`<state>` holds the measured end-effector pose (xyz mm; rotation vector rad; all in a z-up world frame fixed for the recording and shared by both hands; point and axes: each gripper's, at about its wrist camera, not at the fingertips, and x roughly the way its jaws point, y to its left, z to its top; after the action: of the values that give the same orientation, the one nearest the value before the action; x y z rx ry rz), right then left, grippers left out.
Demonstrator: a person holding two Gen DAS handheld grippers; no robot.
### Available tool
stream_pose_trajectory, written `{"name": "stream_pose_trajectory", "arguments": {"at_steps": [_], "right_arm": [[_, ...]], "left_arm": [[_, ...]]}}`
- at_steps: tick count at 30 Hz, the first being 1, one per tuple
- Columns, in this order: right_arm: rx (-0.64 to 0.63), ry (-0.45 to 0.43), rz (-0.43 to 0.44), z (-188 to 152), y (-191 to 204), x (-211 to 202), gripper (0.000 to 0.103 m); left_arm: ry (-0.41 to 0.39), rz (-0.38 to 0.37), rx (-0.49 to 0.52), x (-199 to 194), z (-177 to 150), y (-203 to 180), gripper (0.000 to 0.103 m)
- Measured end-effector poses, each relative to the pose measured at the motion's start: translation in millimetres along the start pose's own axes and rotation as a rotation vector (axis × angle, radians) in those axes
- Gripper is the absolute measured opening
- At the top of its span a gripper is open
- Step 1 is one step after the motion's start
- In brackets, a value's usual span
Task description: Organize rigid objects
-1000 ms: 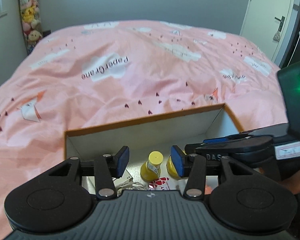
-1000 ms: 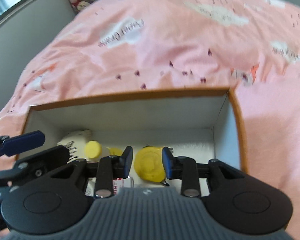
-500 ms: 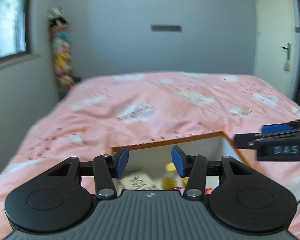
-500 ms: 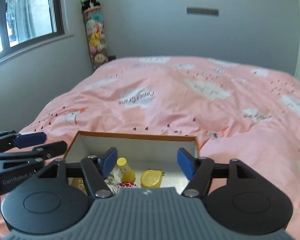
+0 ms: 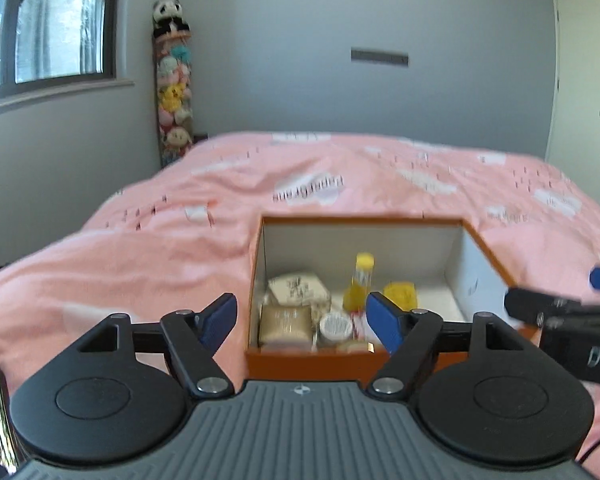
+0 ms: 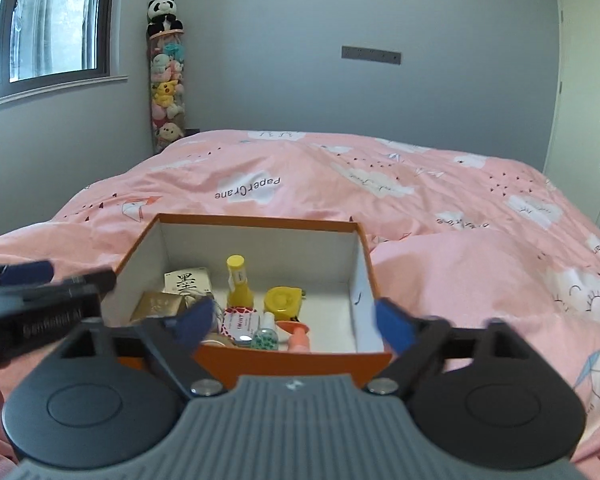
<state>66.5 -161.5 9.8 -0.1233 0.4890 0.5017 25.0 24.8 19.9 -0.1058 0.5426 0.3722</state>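
On the pink bed (image 6: pixel 440 216) | one orange box (image 6: pixel 300 354) holds one yellow bottle (image 6: pixel 239 286), one yellow round case (image 6: pixel 283 300), one gold packet (image 6: pixel 158 305) | left tongs (image 5: pixel 302 318), right tongs (image 6: pixel 296 322) both spread wide, empty, near box's front wall

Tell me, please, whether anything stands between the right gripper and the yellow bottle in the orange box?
Only the orange box's near wall. The right gripper is open, low in front of it; the yellow bottle stands upright inside, open from above, among smaller items.
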Motion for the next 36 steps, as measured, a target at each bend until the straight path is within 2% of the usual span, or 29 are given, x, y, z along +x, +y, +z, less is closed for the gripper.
{"name": "stream_pose_trajectory", "arguments": {"at_steps": [3, 7, 15, 36], "right_arm": [[-0.012, 0.010, 0.008, -3.7, 2.2, 0.1, 0.093], [-0.024, 0.086, 0.007, -11.8, 4.5, 15.3, 0.093], [0.020, 0.182, -0.006, -21.2, -4.5, 39.9, 0.093], [0.051, 0.228, 0.002, -24.6, -10.7, 51.1, 0.093]], "left_arm": [[0.071, -0.031, -0.015, 7.0, -6.5, 3.6, 0.086], [0.152, -0.049, 0.006, 16.6, -15.4, 2.1, 0.087], [0.244, -0.073, 0.007, 33.7, -23.8, -1.5, 0.088], [0.249, -0.075, 0.030, 34.4, -23.0, -3.8, 0.088]]}}
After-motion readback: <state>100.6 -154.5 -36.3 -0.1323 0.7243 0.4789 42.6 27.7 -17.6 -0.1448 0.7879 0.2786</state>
